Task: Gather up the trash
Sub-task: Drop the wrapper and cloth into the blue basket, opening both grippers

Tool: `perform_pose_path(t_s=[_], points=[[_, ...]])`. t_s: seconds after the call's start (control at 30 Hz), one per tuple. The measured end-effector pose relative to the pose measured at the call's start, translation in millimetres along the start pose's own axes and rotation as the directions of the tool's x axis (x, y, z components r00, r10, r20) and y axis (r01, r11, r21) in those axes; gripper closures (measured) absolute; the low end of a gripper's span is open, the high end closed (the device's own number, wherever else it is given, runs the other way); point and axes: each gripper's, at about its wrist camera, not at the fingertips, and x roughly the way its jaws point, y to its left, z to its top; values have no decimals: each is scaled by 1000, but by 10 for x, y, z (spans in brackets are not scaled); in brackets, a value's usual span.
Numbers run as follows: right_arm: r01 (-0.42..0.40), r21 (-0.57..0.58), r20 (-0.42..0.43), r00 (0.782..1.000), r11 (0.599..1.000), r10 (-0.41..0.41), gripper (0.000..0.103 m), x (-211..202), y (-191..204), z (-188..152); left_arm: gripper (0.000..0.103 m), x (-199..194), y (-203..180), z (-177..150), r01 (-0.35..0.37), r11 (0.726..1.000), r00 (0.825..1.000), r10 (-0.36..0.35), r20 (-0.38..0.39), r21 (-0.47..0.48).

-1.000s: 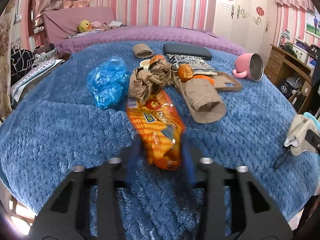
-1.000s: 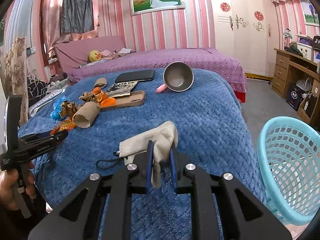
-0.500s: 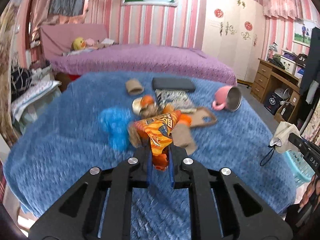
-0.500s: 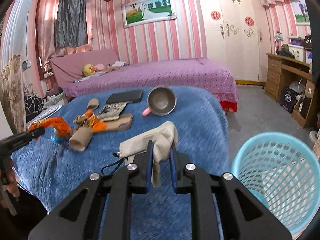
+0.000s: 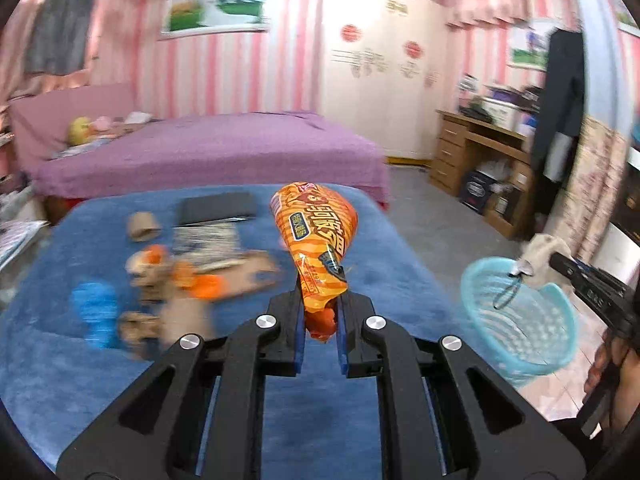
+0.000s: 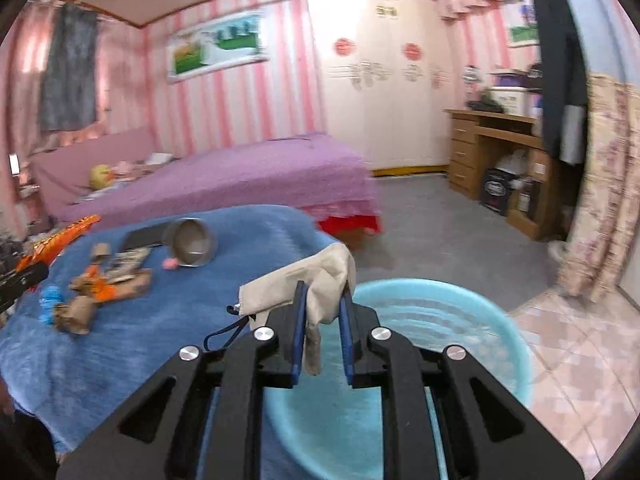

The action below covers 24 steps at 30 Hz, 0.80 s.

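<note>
Two grips: I am holding both grippers clamped on trash.
Left gripper (image 5: 319,312): I am pinching the lower end of the orange snack bag (image 5: 318,240) at frame centre, lifted clear of the blue bedspread (image 5: 400,276).
Bag's long axis: it is standing near upright, its top leaning toward the upper left.
Right gripper (image 6: 323,312): I am gripping the beige cloth pouch (image 6: 308,284), its body draping to the left, its black cord (image 6: 224,330) dangling.
Surroundings: cardboard tubes (image 5: 142,226), a blue plastic bag (image 5: 94,312), orange peel (image 5: 200,282) and a metal cup (image 6: 192,242) are lying on the bedspread, blurred.
Basket (image 6: 460,320): the turquoise mesh basket is sitting directly beneath the pouch; I cannot tell whether anything is lying inside.
</note>
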Motion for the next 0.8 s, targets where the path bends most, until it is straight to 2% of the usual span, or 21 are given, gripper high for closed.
perform_pose_path(t_s=[0.1, 0.17, 0.27, 0.57, 0.7, 0.73, 0.77, 0.8], points=[[82, 37, -13, 997, 996, -81, 87, -16, -373, -2, 92, 212, -468, -102, 67, 996, 997, -66, -29, 56], [141, 45, -27, 990, 989, -140, 87, -8, -589, -33, 92, 362, -773, -179, 119, 990, 991, -114, -68, 76], [189, 57, -54, 981, 980, -186, 87, 63, -820, -92, 92, 593, -1107, -282, 177, 980, 979, -166, -122, 87], [224, 104, -100, 972, 969, -214, 88, 253, -1156, -209, 92, 1075, -1789, -397, 268, 953, 952, -239, -193, 142], [242, 124, -85, 969, 962, -232, 88, 205, -1234, -218, 90, 1252, -1905, -466, 292, 947, 938, -256, -234, 134], [246, 126, -82, 968, 961, -237, 88, 185, -1227, -220, 84, 1286, -1917, -479, 287, 948, 939, -250, -238, 136], [249, 130, -82, 967, 960, -240, 88, 176, -1239, -231, 65, 1311, -1919, -488, 278, 950, 941, -240, -239, 140], [250, 132, -83, 967, 959, -241, 87, 180, -1252, -240, 55, 1319, -1917, -484, 268, 953, 945, -231, -233, 142]])
